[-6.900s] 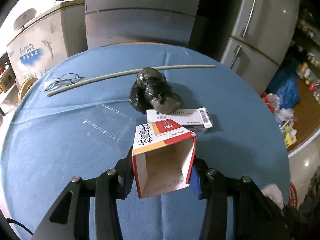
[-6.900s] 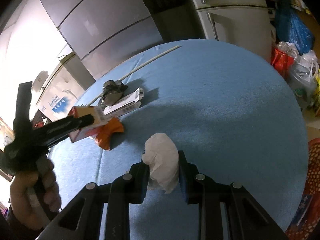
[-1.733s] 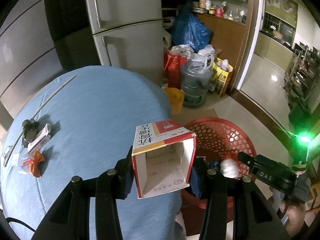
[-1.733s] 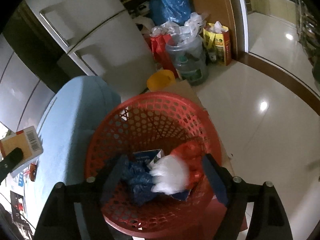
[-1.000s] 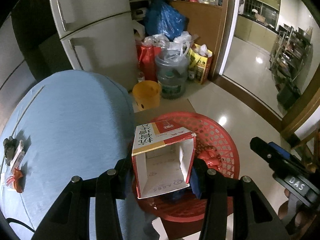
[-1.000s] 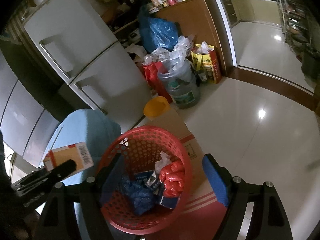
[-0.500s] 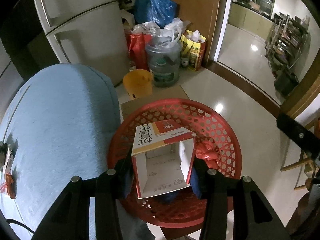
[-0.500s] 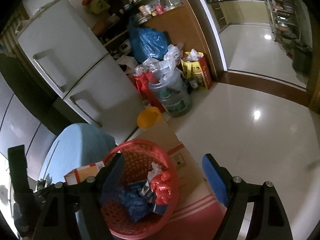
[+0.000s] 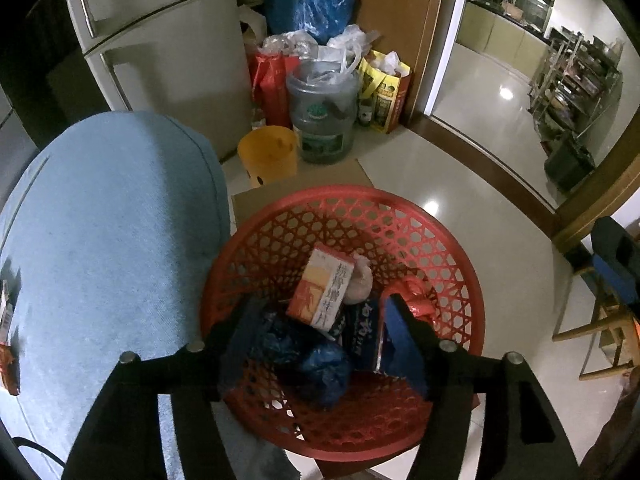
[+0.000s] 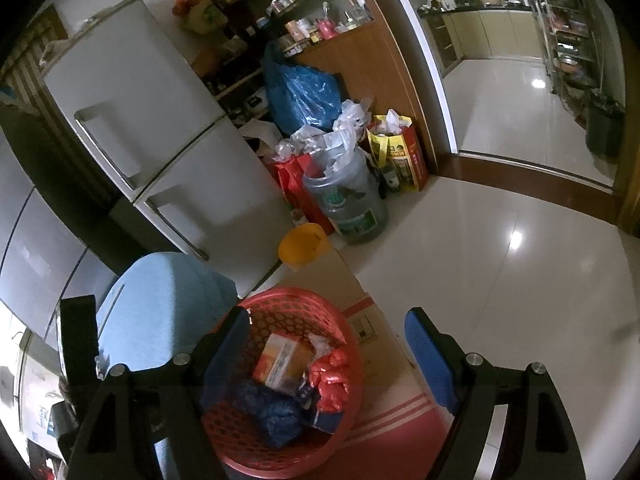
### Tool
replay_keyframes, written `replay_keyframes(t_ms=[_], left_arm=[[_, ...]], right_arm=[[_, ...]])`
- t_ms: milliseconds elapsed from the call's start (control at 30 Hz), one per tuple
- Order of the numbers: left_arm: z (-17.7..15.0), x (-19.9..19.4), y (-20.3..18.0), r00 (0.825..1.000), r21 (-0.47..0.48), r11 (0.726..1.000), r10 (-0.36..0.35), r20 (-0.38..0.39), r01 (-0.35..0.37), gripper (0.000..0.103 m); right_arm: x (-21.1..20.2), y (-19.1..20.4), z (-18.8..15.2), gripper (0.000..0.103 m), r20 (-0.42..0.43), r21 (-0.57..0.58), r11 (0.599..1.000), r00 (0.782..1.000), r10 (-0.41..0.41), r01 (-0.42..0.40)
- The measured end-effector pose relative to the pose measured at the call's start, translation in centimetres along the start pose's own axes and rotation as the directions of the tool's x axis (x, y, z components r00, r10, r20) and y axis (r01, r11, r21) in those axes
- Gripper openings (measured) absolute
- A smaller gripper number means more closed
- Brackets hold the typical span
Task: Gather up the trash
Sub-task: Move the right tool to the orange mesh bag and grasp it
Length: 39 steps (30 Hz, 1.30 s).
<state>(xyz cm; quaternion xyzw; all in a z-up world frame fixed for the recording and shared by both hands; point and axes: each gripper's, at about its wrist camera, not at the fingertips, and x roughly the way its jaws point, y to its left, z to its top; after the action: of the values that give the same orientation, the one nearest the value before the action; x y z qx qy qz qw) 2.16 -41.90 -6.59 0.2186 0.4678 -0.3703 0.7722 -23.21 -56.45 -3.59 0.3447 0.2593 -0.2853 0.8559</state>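
Note:
A red mesh basket (image 9: pixel 452 268) stands on the floor beside the blue-clothed table (image 9: pixel 108 220). A red and white carton (image 9: pixel 322 290) lies inside it on a blue bag (image 9: pixel 324 364), a white tissue wad (image 9: pixel 360 280) and red wrapping (image 9: pixel 416 300). My left gripper (image 9: pixel 320 336) is open and empty just above the basket. My right gripper (image 10: pixel 326 358) is open and empty, higher up and to the right; the basket (image 10: pixel 344 320) and carton (image 10: pixel 280 360) show below it.
An orange bucket (image 9: pixel 268 152), a water jug (image 9: pixel 324 108), bags and a fridge (image 9: pixel 160 56) stand behind the basket. Some trash (image 9: pixel 8 344) lies at the table's left edge. A wooden chair (image 9: pixel 608 312) stands at the right.
My left gripper has opened and the carton has dropped from it into the basket. My right gripper has risen further away from the basket.

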Motion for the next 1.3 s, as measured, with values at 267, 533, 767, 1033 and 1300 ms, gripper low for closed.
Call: replay_keyframes(t_ms=[267,533,767,1033,1300], left_arm=[[-0.9,-2.7,2.9,0.999,-0.058,0.998,-0.009,0.035,0.011,0.068],[-5.5,-8.2,11.3,0.992,-0.247,0.969,0.057,0.111,-0.028,0.075],[-13.8,-12.5,21.2,0.972,-0.488,0.864,0.203,0.117,-0.122,0.075],[-23.4,-15.4,30.8,0.933,-0.695,0.681,0.357,0.041,-0.230,0.075],[-30.0,-17.3,35.9,0.913,-0.804,0.538,0.409,-0.012,-0.251,0.075]], right_arm=[[0.2,1.6,-0.5,0.083,-0.011,-0.030,0.999,1.000,0.020,-0.020],[2.1,7.1,-2.9,0.083,-0.085,-0.115,0.989,0.992,0.088,-0.098],[3.6,16.4,-6.7,0.083,-0.201,-0.249,0.939,0.961,0.189,-0.236],[6.0,29.9,-14.9,0.083,-0.402,-0.401,0.811,0.877,0.262,-0.426],[10.1,41.1,-21.8,0.082,-0.539,-0.419,0.750,0.805,0.249,-0.513]])
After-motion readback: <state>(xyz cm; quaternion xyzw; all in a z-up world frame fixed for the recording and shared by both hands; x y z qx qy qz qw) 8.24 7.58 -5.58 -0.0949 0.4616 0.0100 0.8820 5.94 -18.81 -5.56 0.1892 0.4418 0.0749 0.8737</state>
